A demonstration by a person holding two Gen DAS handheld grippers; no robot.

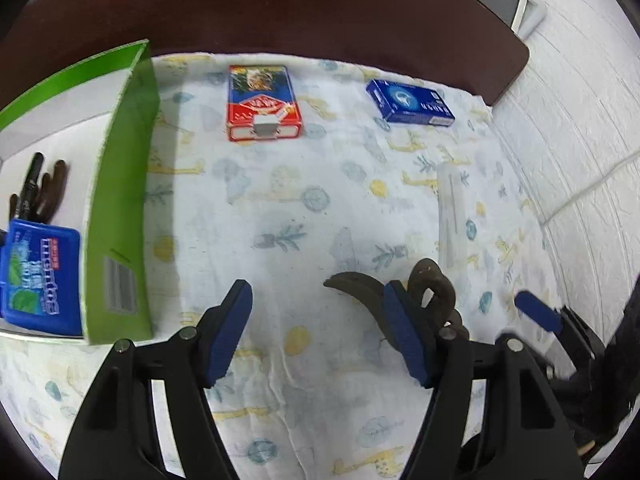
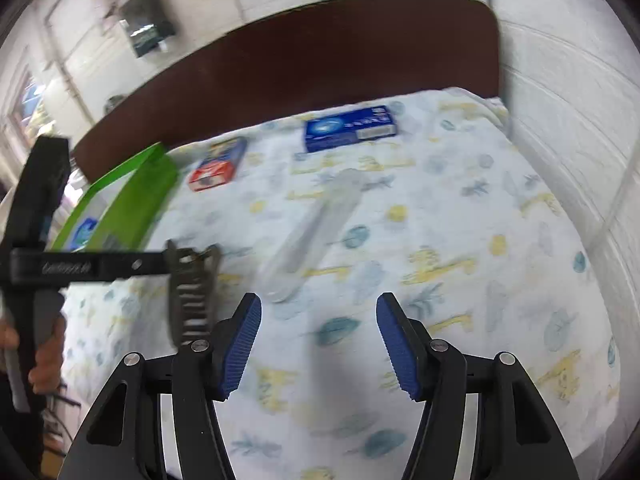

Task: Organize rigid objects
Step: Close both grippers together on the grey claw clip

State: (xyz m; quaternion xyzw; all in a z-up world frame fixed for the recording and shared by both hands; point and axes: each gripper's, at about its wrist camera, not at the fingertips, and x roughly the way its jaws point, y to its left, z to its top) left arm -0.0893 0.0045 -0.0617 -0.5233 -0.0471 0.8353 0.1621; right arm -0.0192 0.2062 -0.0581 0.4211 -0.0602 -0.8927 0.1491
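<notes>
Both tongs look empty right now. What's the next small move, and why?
Probably shift the left tongs right and down over the dark hair claw, then close. They're open and empty, and the claw lies on the cloth beside their right finger, outside the green box.

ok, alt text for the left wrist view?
Open left tongs hover over a patterned cloth, a dark hair claw clip by the right finger. A green box at left holds a blue mint tin; a red box and a blue box lie beyond.
</notes>
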